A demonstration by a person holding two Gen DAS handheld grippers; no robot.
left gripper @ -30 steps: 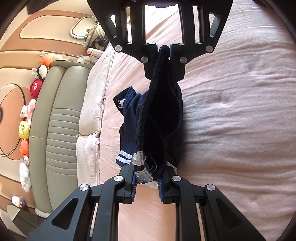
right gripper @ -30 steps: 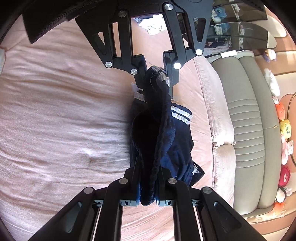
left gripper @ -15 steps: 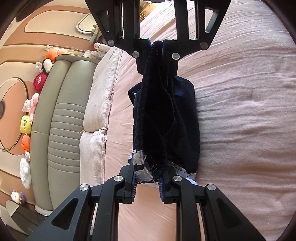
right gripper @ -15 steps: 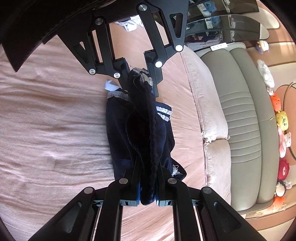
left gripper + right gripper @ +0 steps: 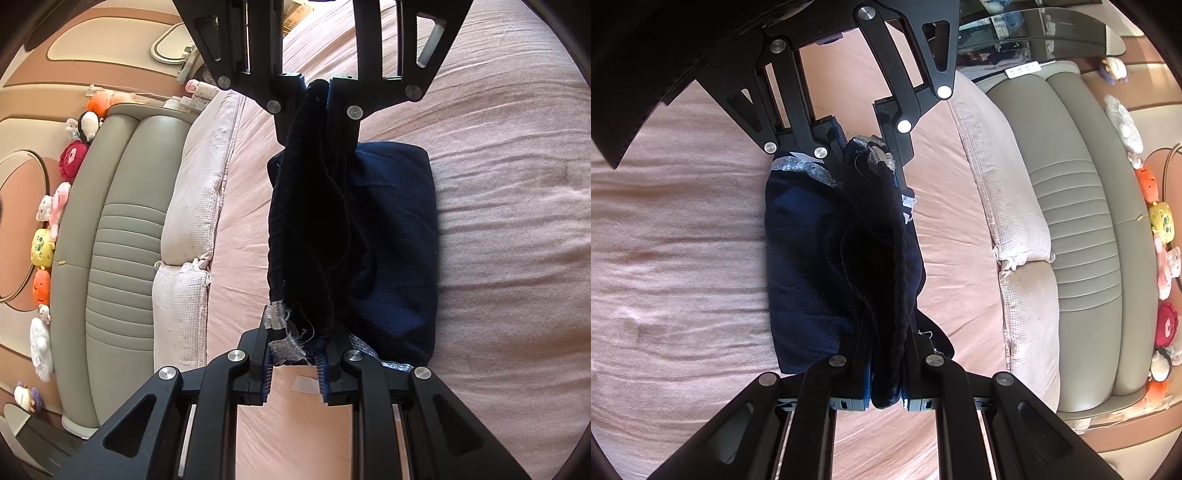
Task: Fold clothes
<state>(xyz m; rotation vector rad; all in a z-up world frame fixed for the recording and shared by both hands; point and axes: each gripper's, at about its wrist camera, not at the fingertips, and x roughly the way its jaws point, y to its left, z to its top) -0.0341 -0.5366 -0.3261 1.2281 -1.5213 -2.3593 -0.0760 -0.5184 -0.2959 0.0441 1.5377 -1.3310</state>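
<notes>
Leftward, two pillows [image 5: 188, 221] edge the bed [image 5: 509, 229], where one navy garment [image 5: 391, 236] lies half-folded, its raised edge pinched between two nearly closed grippers: the left gripper [image 5: 295, 354] and right gripper [image 5: 884, 373].

No text can be read. A white label [image 5: 1022, 70] sits on the headboard [image 5: 1078, 221] at one o'clock, its print too small to make out.
</notes>
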